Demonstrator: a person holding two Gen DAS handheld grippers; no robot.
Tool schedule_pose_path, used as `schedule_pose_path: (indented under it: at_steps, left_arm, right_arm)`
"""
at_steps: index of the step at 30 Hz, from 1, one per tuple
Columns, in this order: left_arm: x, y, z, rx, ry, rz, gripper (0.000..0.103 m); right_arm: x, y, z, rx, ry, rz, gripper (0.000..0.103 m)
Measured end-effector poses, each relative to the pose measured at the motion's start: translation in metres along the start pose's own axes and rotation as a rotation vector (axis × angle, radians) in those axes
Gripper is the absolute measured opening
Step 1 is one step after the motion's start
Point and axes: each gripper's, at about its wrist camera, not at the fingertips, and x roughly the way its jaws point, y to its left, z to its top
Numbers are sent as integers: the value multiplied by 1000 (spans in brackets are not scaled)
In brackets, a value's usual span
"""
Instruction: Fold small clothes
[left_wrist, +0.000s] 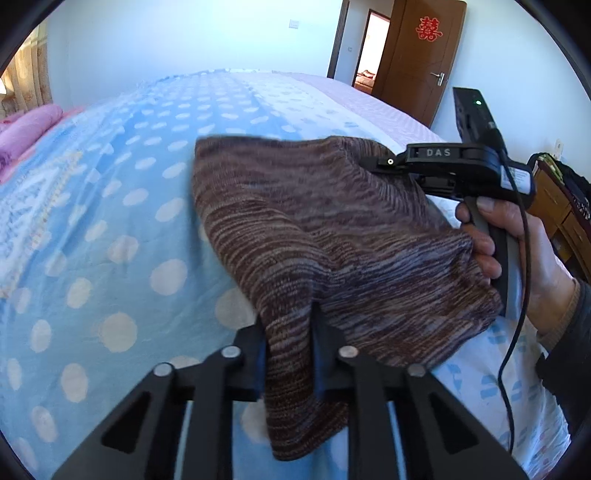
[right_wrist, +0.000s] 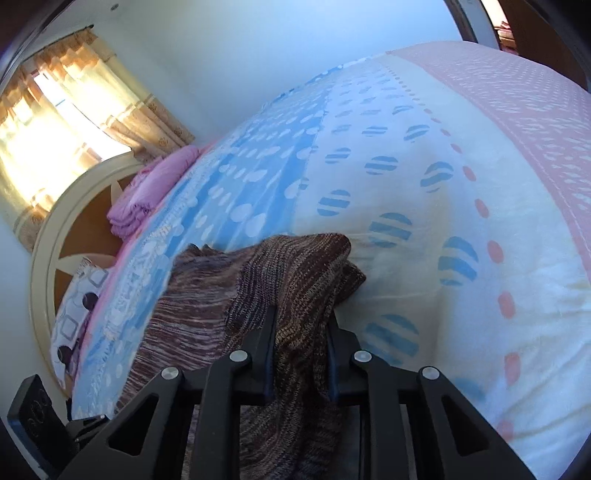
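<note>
Two tools clamped on brown knit garment (left_wrist: 332, 236), right tool (left_wrist: 373, 164) (marked "DAS")

We find open bedspread (left_wrist: 110, 221) left of and beyond the knit garment (left_wrist: 314, 229), a folded pink blanket (left_wrist: 29, 136) at its far left end, the right gripper (left_wrist: 373, 162) and holding hand (left_wrist: 517, 251) crowding the right, a wooden cabinet (left_wrist: 561, 206) behind them.
</note>
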Motion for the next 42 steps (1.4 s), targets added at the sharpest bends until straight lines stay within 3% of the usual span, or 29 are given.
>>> schedule_pose_path:
  at_steps: [6,14,25,42]
  left_arm:
    - [-29,-5,-6,35,-17,32,16]
    - [-69,4,-25,37,-49,53,16]
    - [-115,25,-63,39,-63,128,16]
    - [-175,83,-99,-41,-124,223,15]
  right_arm:
    - [-39,33,-14,-32,-64,20,21]
    - [-58,72,-40,-69,-78,56,21]
    - [-49,133,-77,-106,-53,139,21]
    - [-9,245,-90,-219,12,252,21]
